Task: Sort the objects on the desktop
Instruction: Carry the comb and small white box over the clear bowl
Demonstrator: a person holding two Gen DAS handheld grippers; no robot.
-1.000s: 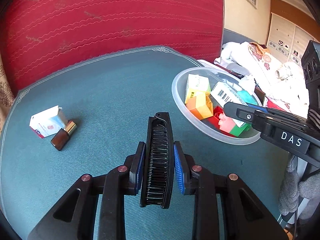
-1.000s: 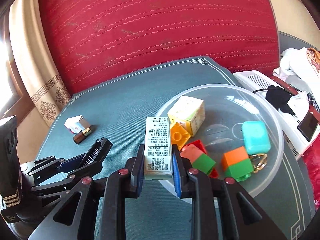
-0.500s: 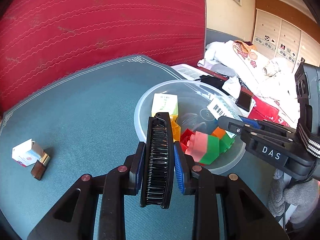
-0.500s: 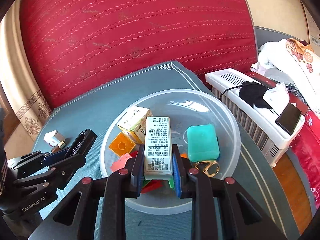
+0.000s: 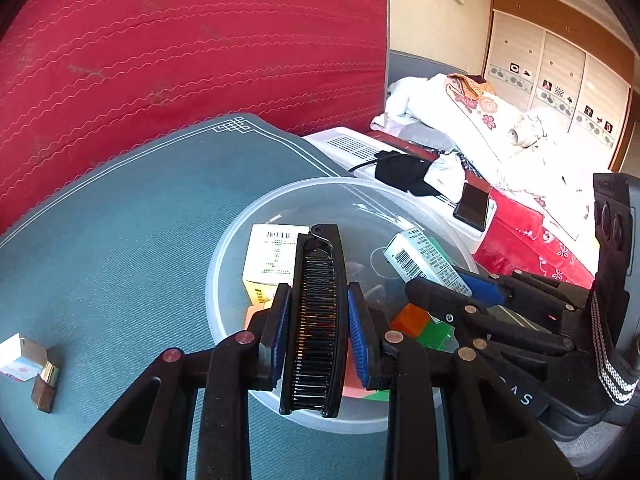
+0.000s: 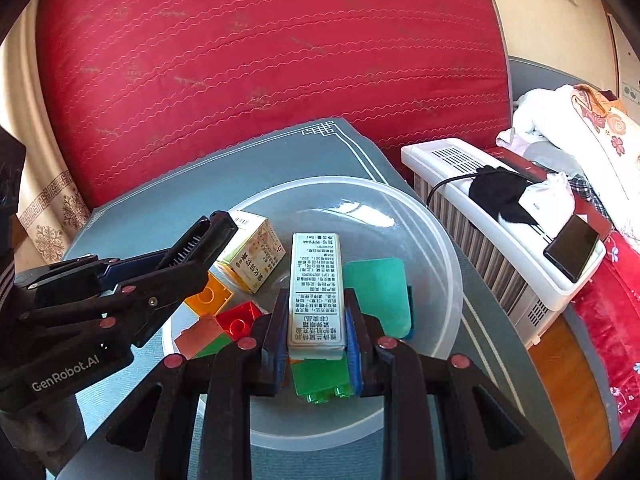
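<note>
Clamping comb (image 5: 316, 320) in left gripper (image 5: 318, 336), above bowl (image 5: 280, 200).

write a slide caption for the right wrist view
Right gripper holds a printed white box over the clear bowl of toy blocks, left gripper alongside with a black comb.

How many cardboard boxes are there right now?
3: a narrow printed box clamped in the right gripper, a yellow-white box in the clear bowl, and an opened box on the table. Others may be hidden.
</note>
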